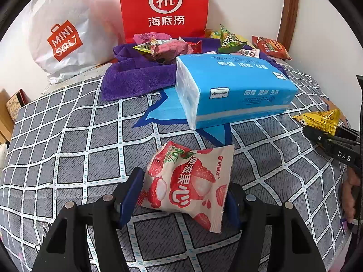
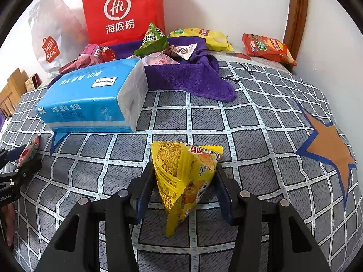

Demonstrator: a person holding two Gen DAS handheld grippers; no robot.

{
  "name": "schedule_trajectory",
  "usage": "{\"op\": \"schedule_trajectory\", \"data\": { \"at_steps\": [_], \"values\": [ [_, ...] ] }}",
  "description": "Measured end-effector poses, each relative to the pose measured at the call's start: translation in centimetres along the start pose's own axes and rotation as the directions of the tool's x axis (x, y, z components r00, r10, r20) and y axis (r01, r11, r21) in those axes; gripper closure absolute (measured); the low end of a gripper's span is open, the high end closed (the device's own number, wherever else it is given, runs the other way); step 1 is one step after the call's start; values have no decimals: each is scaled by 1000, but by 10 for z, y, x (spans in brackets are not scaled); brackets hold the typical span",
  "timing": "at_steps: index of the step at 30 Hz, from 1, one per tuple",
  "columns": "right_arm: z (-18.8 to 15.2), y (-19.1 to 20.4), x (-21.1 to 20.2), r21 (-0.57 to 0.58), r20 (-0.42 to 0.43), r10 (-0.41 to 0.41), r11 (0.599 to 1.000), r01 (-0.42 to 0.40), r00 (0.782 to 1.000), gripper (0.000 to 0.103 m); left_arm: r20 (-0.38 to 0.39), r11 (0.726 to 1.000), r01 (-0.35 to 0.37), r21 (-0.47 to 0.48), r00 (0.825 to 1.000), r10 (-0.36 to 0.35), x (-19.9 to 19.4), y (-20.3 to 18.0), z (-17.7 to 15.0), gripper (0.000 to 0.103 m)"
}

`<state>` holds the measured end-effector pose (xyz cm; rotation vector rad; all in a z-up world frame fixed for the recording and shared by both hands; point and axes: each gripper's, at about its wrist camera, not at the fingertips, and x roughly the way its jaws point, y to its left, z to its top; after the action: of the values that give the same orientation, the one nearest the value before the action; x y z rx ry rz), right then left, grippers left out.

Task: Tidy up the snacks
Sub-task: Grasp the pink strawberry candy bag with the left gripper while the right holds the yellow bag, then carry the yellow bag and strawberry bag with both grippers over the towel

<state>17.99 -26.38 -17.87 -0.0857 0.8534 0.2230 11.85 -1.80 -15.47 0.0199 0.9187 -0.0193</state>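
Lychee snack packet (image 1: 186, 185) pinched in left hand-held gripper (image 1: 185, 196), low over bed (image 1: 68, 136). Yellow triangular snack pouch (image 2: 183, 181) clamped in right hand-held gripper (image 2: 183, 190), its print too crumpled to read. Behind both: blue tissue pack (image 1: 236, 88), "Yunyouxin" label. Purple towel (image 1: 136, 77) toward bed's far edge, loose snacks heaped on it, partly hidden by pack. Against wall: red "Hi" bag (image 1: 164, 6), white "MINISO" bag (image 1: 61, 34). Red chip packet (image 2: 267, 48) at far right corner.

My left gripper (image 1: 185, 195) and right gripper (image 2: 183, 185), each clamped on a packet, held side by side.
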Motion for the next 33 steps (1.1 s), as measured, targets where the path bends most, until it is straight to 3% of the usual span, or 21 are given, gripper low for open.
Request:
{"op": "schedule_trajectory", "data": {
  "at_steps": [13,19,33],
  "values": [
    [0,0,0,1,-2,4,1000,-4,1000,52,1,1000,3,-5,1000,-3,0,0,0,40],
    [0,0,-1,1,-4,3,1000,-3,1000,52,3,1000,19,-25,1000,-19,-2,6,0,45],
    [0,0,-1,2,-3,5,1000,-5,1000,52,-15,1000,-9,-11,1000,9,0,4,2,48]
  ]
}}
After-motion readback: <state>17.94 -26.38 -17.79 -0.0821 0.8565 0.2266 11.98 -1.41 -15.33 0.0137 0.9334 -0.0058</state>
